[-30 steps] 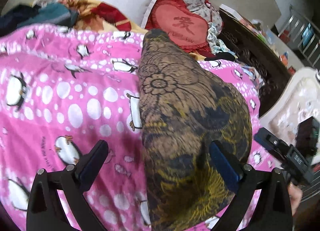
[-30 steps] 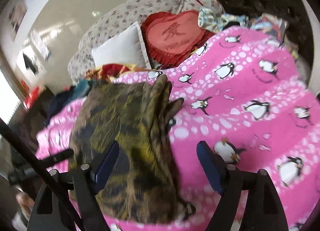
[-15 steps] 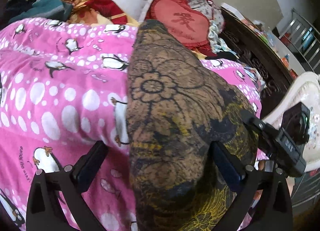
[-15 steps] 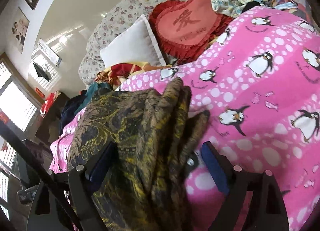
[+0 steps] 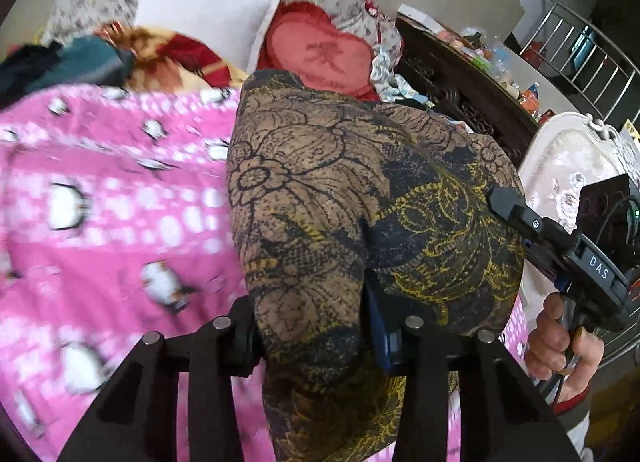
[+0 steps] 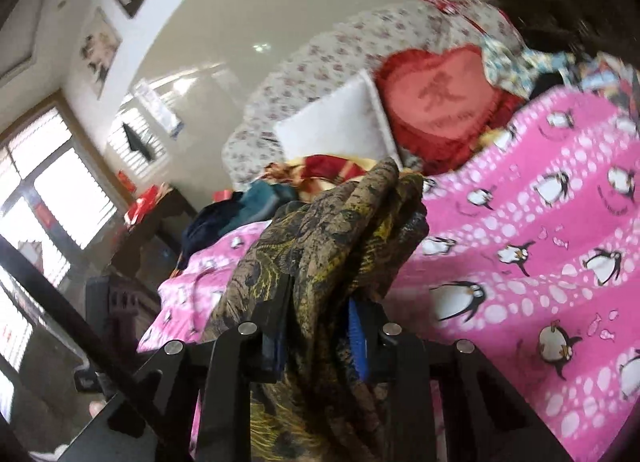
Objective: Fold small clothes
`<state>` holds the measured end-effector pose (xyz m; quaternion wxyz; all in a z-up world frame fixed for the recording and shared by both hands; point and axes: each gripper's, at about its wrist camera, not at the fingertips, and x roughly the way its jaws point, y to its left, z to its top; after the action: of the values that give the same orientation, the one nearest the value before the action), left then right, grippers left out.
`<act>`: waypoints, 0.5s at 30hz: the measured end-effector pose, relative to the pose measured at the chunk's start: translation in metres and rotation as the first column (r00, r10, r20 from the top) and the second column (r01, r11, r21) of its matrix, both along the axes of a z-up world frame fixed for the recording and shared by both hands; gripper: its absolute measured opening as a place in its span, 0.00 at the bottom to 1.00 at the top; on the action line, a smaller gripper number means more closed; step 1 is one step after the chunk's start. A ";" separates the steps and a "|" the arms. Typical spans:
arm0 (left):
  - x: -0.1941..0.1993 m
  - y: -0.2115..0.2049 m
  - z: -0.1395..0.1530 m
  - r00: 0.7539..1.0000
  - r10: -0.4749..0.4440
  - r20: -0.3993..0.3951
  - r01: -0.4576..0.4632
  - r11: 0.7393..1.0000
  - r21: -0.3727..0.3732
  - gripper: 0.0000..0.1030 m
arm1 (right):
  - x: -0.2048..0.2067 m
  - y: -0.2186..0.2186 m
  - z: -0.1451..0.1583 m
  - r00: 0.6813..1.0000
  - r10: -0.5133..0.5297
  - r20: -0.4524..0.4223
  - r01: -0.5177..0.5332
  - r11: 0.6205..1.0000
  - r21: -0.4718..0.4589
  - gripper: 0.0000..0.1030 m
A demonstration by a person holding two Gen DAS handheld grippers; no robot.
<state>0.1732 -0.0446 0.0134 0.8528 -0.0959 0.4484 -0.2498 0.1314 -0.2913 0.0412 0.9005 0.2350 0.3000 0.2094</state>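
A brown, black and yellow flower-patterned garment (image 5: 360, 201) lies folded lengthwise on the pink penguin blanket (image 5: 100, 221). My left gripper (image 5: 312, 326) is shut on the garment's near end, cloth bunched between the jaws. My right gripper (image 6: 320, 330) is shut on the garment (image 6: 340, 229) at its other side and holds the cloth bunched up off the blanket (image 6: 540, 262). The right gripper also shows in the left wrist view (image 5: 560, 238), at the garment's right edge, with a hand on its grip.
A red heart cushion (image 5: 320, 57), a white pillow (image 5: 200, 21) and a floral bolster lie at the head of the bed. Loose clothes (image 5: 80, 61) sit at the far left. A dark carved wooden frame (image 5: 460, 93) and a white chair (image 5: 572, 165) stand on the right.
Both grippers were open over the garment; both have now shut on its cloth. The right gripper has lifted its part of the garment off the blanket.
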 end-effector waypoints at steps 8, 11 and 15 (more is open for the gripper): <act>-0.078 0.061 0.025 0.999 0.043 0.034 -0.045 0.996 0.076 0.41 | -0.051 0.057 0.013 0.993 0.118 -0.002 -0.118 0.993 0.012 0.27; -0.088 0.078 -0.005 0.997 0.074 -0.014 -0.072 0.992 0.107 0.41 | -0.053 0.080 -0.010 0.987 0.151 -0.050 -0.151 0.989 0.003 0.27; -0.090 0.088 -0.061 0.987 0.138 -0.078 -0.122 0.974 0.190 0.42 | -0.034 0.114 -0.068 0.969 0.146 -0.197 -0.170 0.979 -0.113 0.29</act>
<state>0.0832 0.0434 -0.0478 0.8514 -0.0568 0.5005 -0.1462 0.0976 -0.1771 -0.0272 0.8619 0.1703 0.4144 0.2376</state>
